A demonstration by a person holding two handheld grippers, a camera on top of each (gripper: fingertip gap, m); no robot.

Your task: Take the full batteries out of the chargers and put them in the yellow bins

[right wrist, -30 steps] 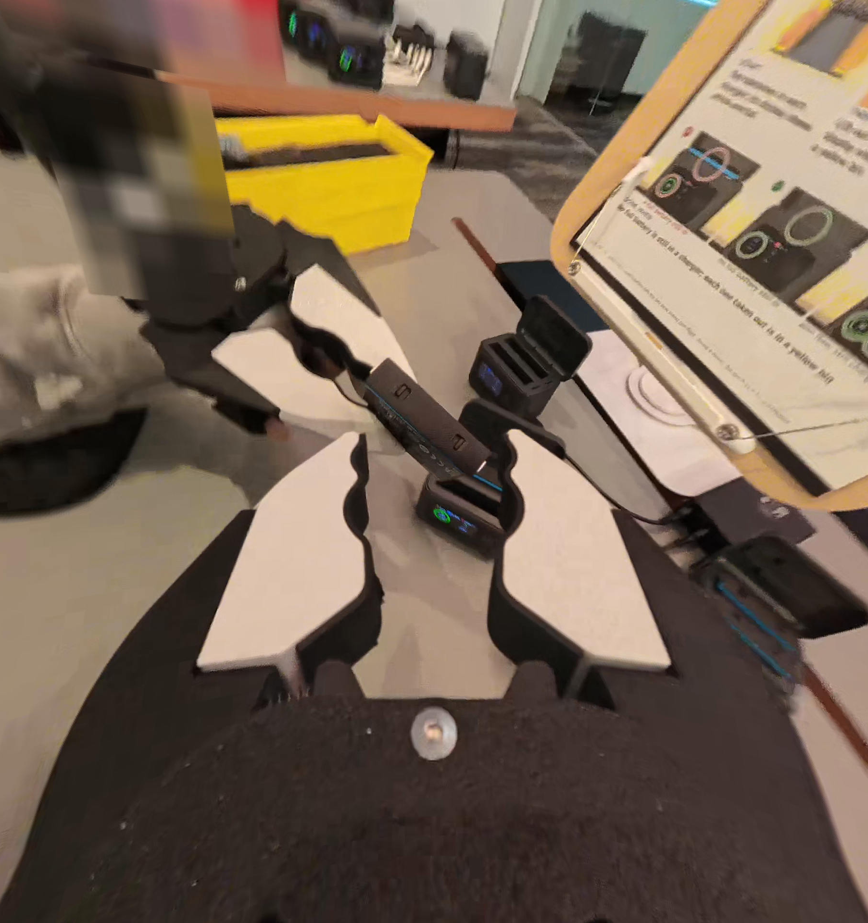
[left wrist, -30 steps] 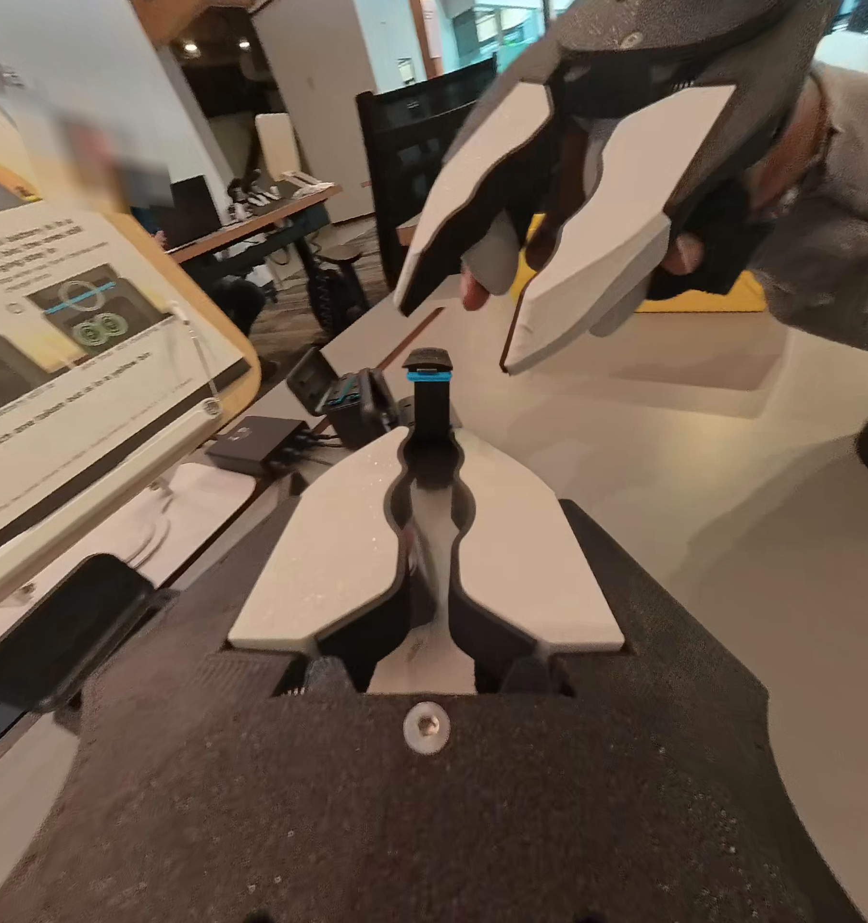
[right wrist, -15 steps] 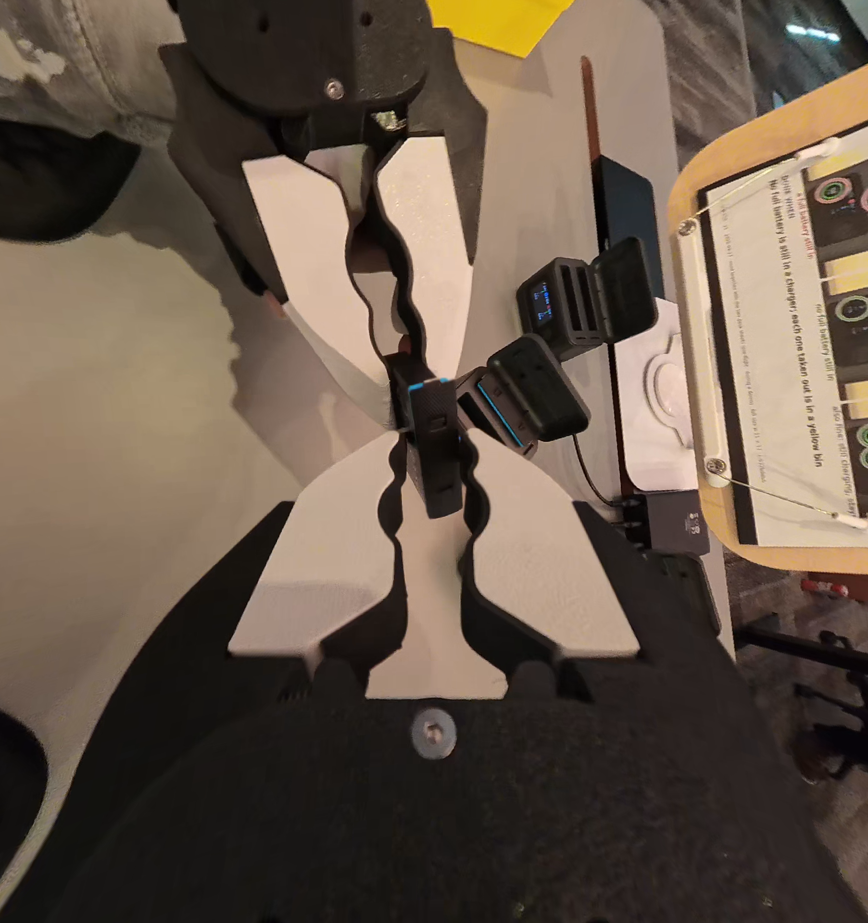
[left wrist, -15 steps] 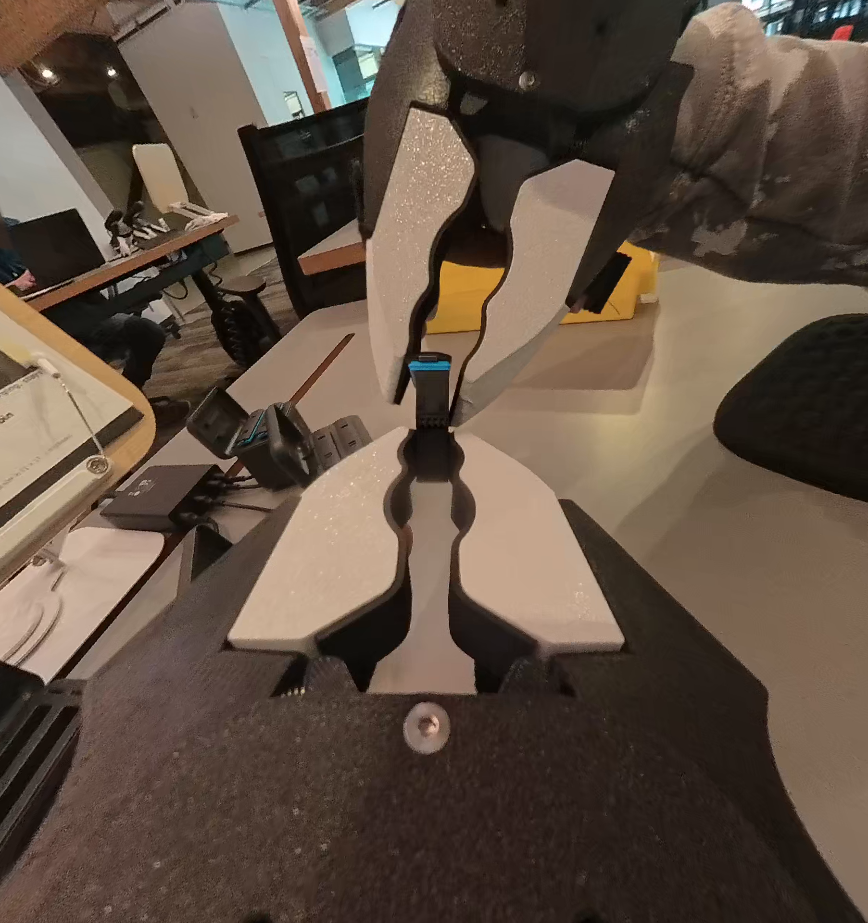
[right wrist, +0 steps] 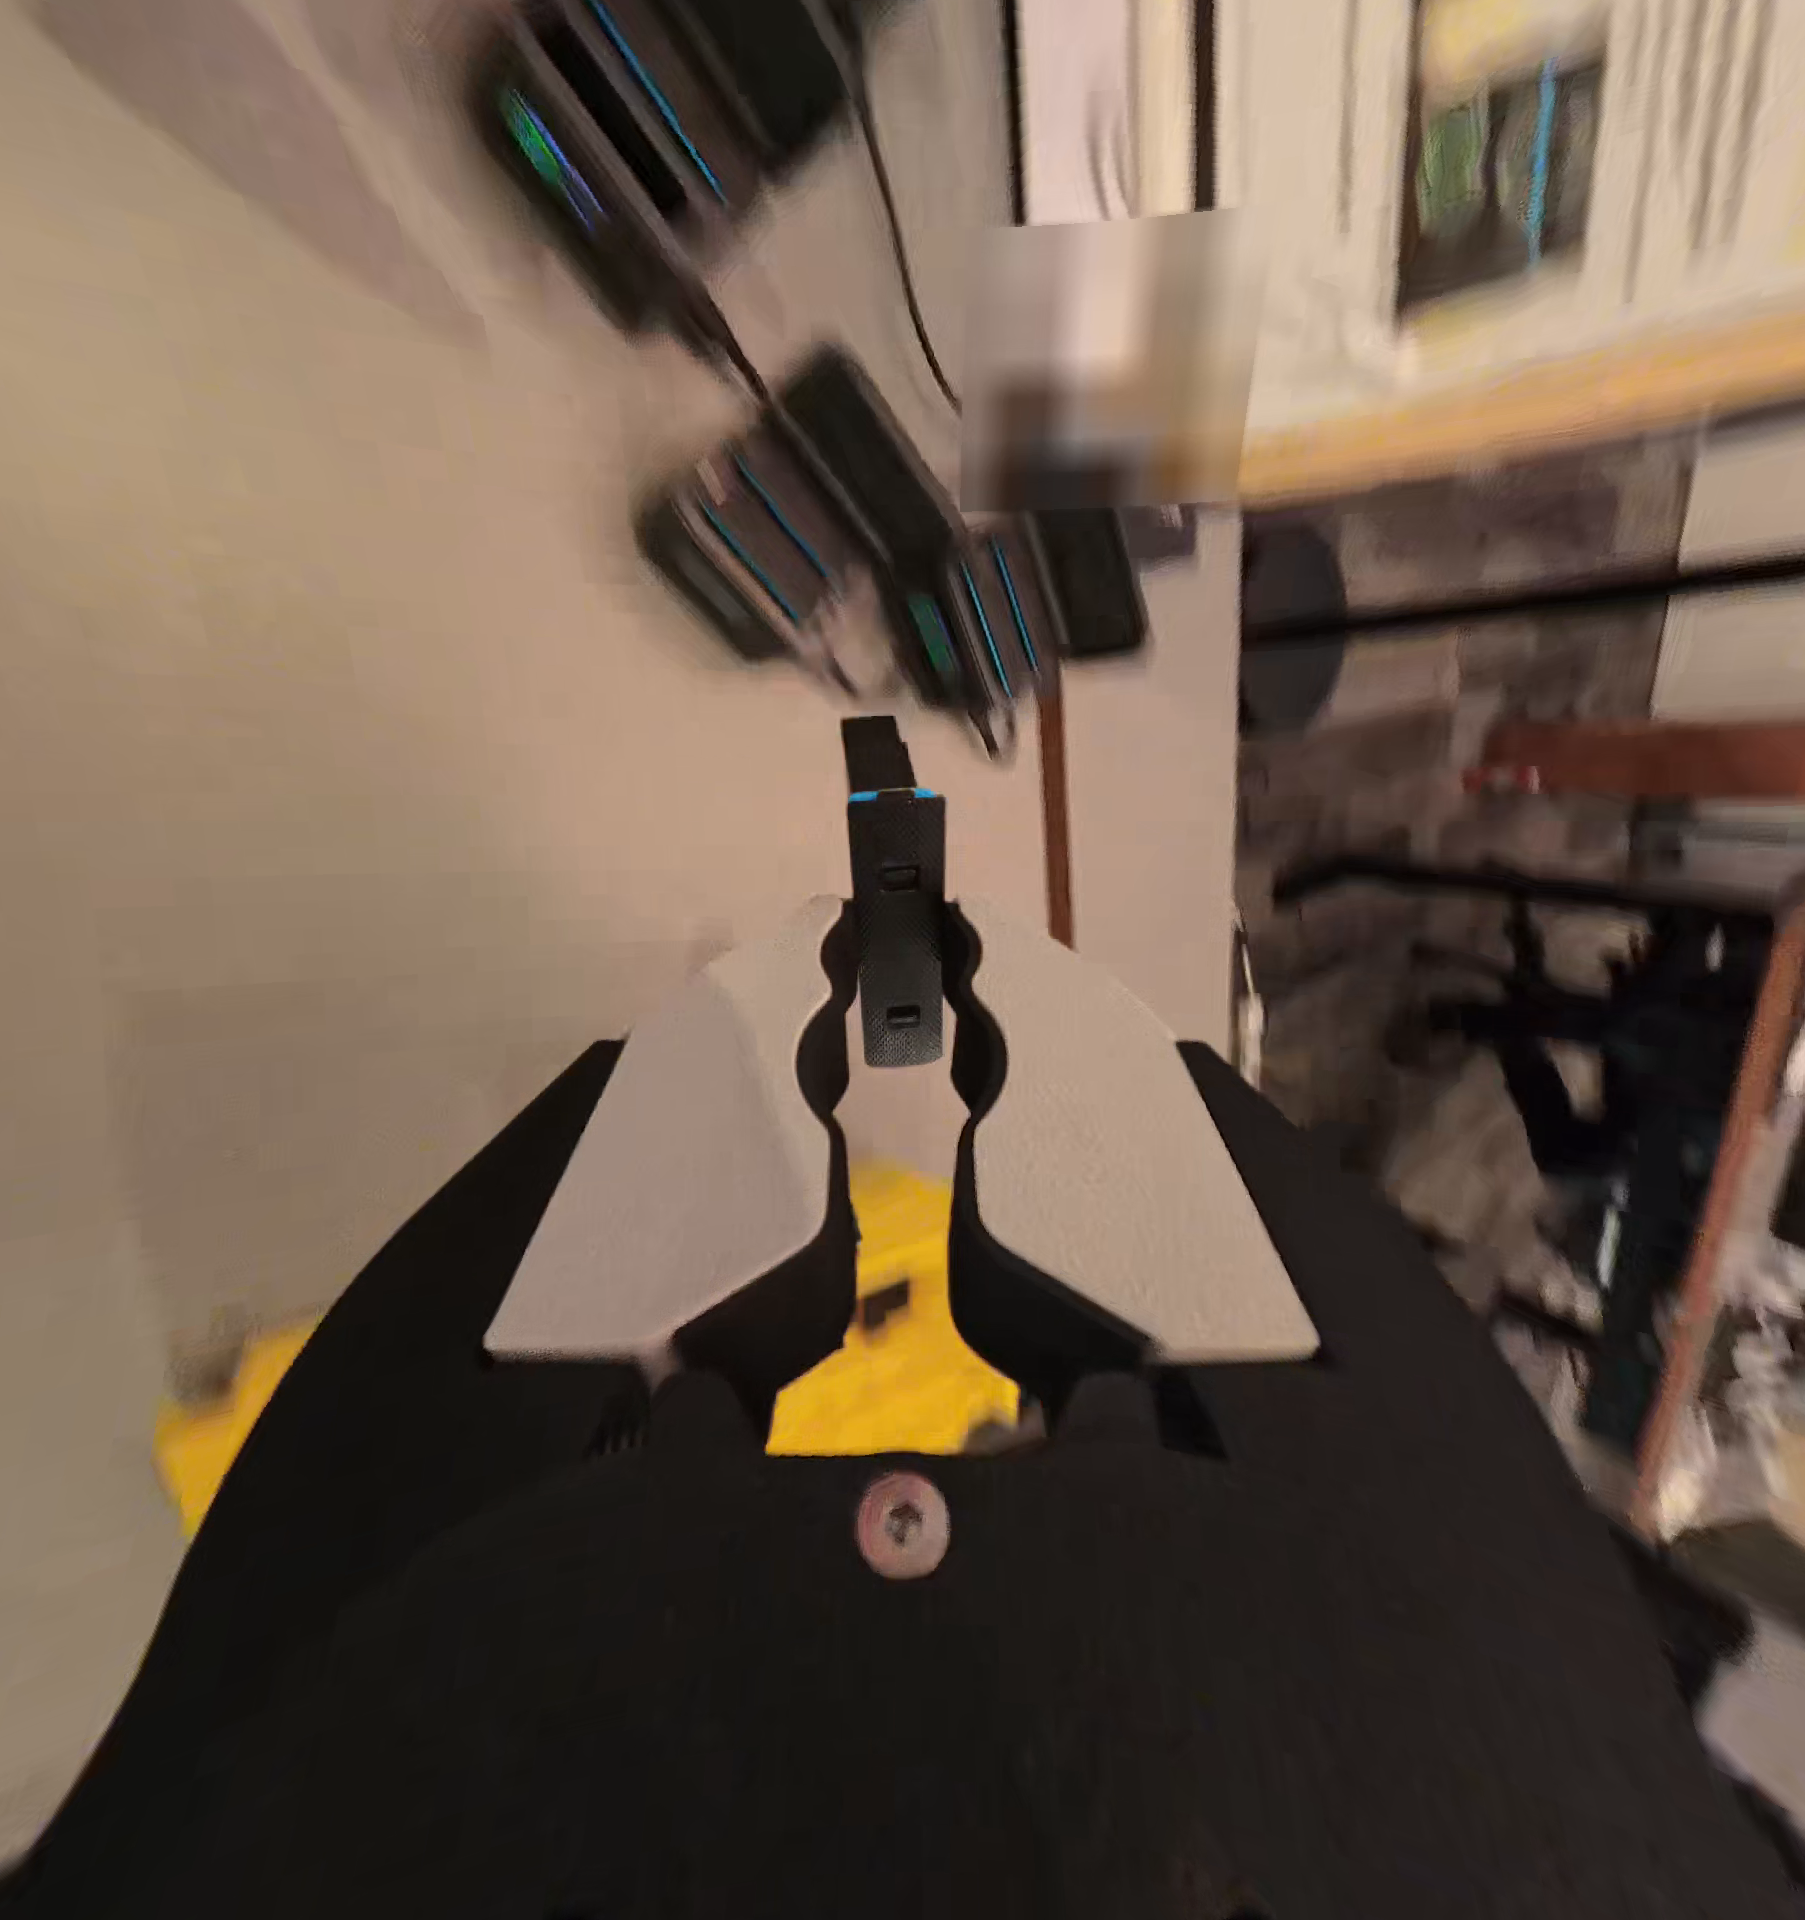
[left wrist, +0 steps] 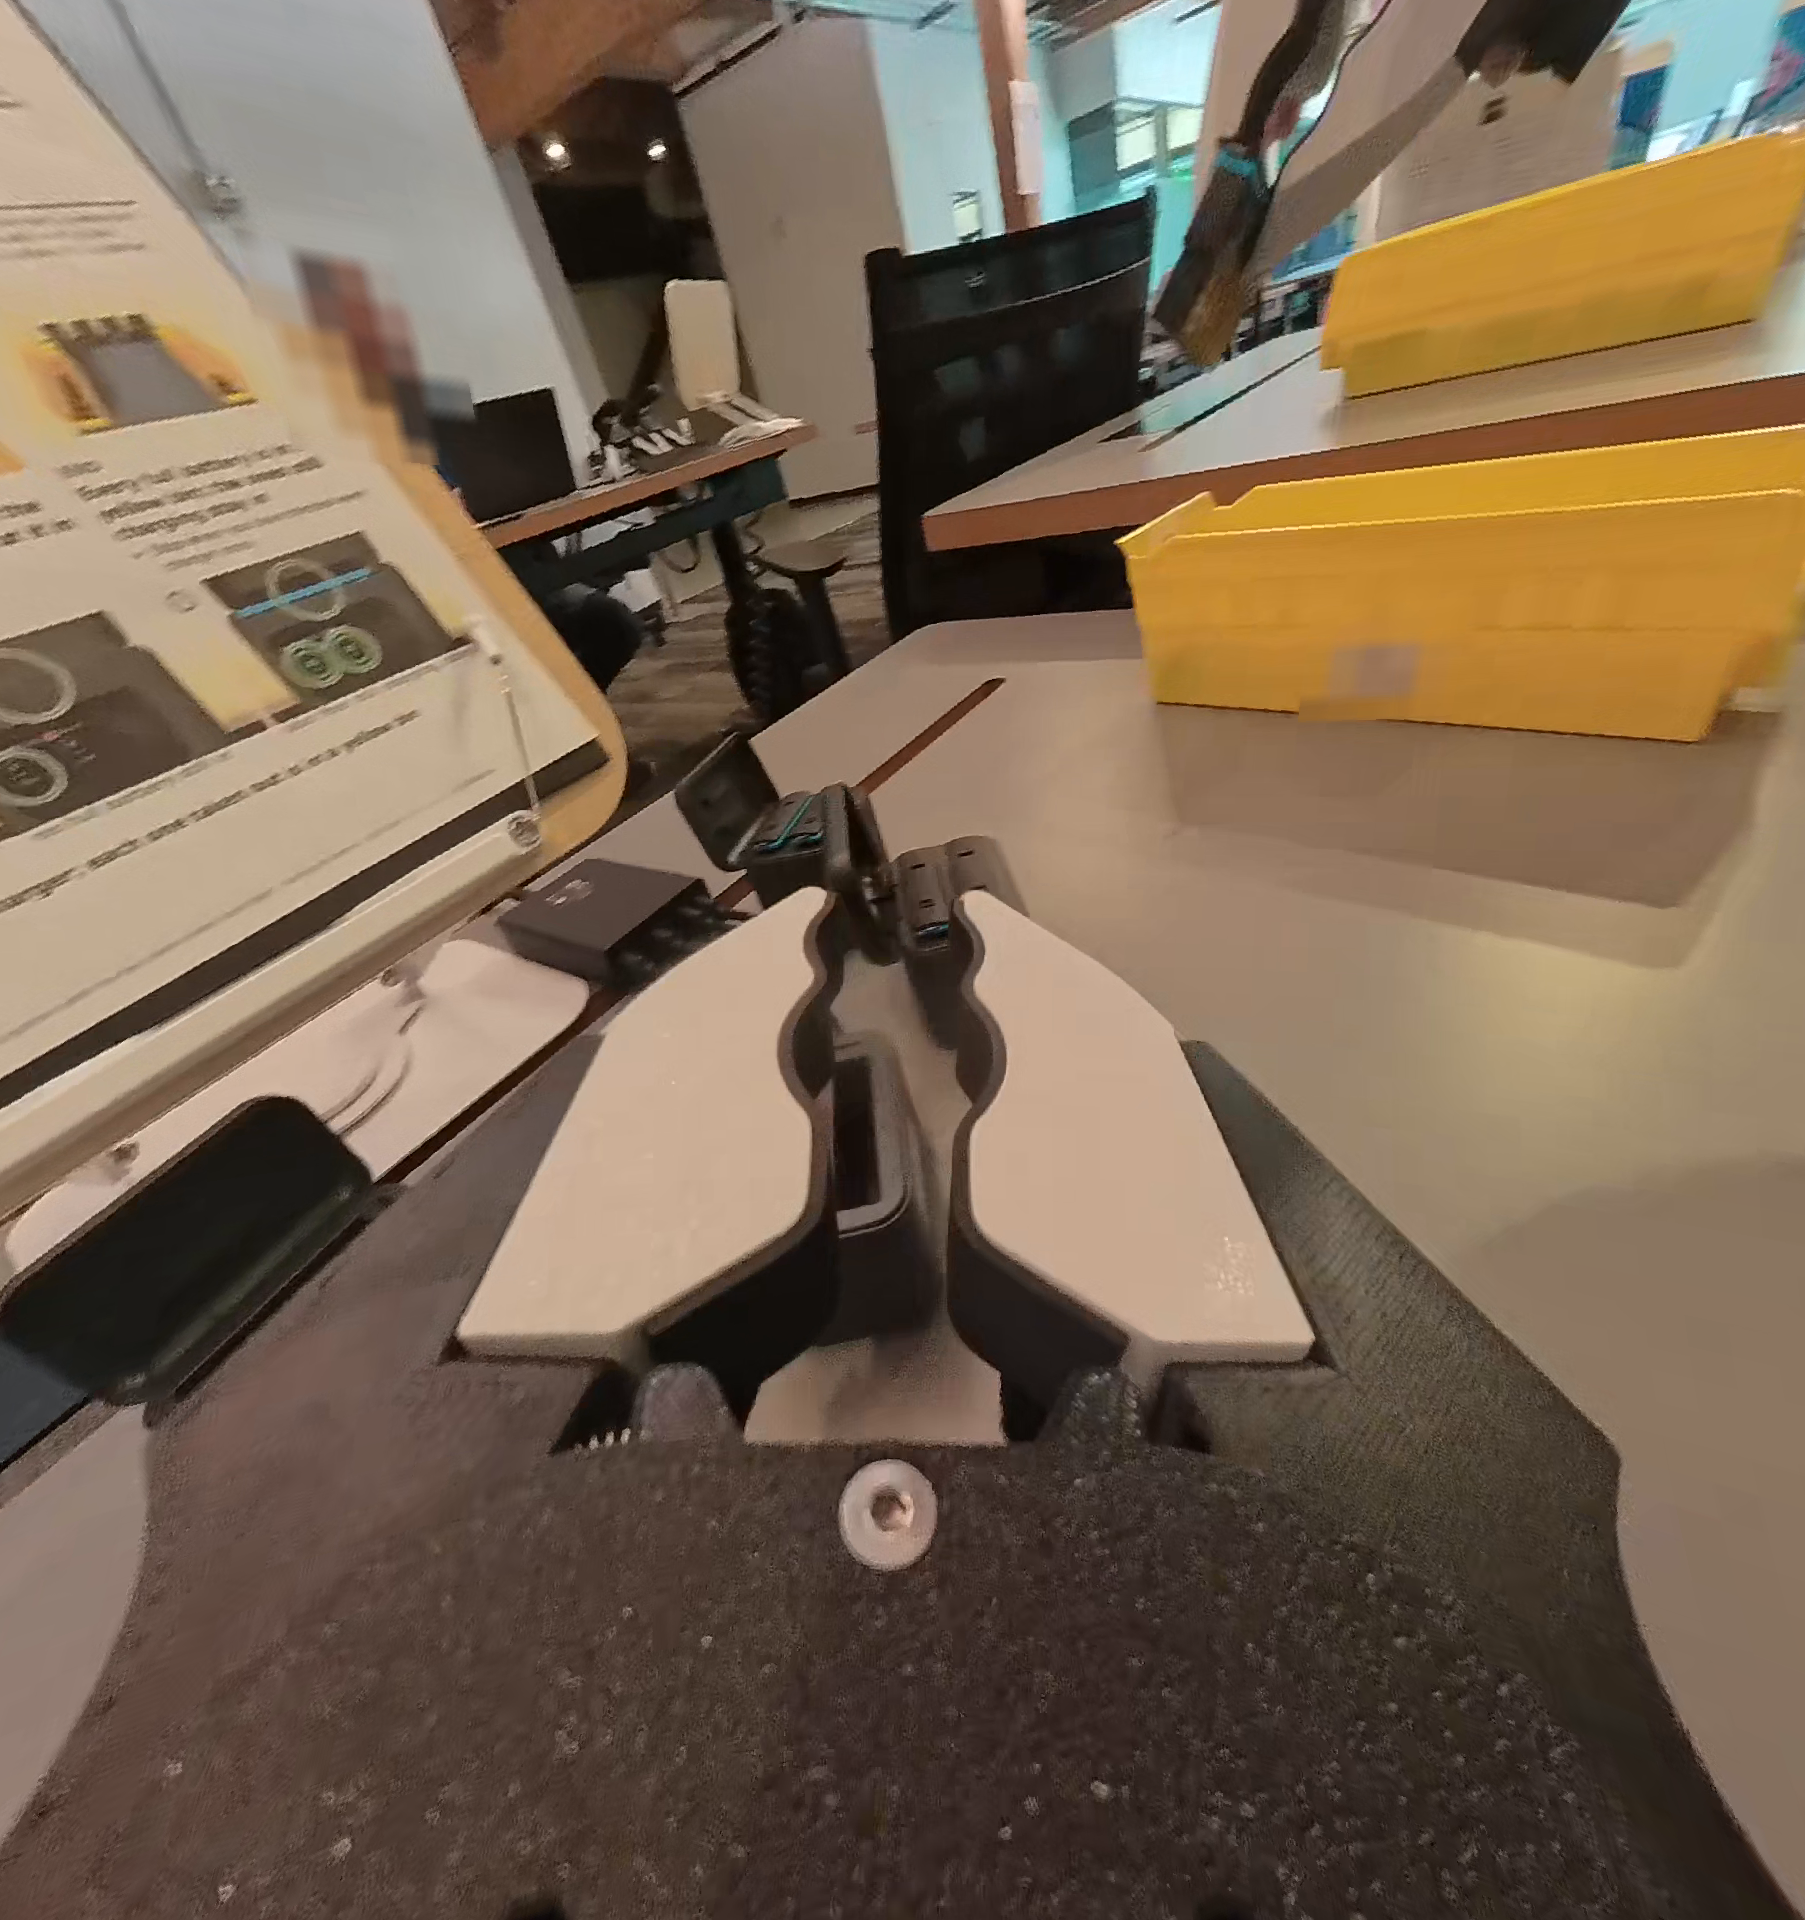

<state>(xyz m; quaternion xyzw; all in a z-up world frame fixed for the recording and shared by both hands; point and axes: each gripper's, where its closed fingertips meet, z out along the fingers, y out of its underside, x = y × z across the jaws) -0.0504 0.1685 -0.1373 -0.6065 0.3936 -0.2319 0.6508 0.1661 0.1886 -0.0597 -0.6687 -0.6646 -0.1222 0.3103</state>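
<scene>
The black battery (right wrist: 896, 935) with a blue end sat pinched between the right gripper (right wrist: 893, 925) fingers, held in the air above a yellow bin (right wrist: 908, 1382). The left gripper (left wrist: 890, 914) fingers stood narrow around an open charger (left wrist: 872, 1132) on the grey table (left wrist: 1449, 1039); whether they clamped it, I could not tell

Left wrist view skims low across the table (left wrist: 1397, 987); right wrist view looks steeply down (both catch chargers (left wrist: 773, 831))

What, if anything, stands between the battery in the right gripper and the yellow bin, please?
Nothing visible: the right gripper holds the battery in open air, with the yellow bin showing unobstructed beneath between its fingers.
</scene>
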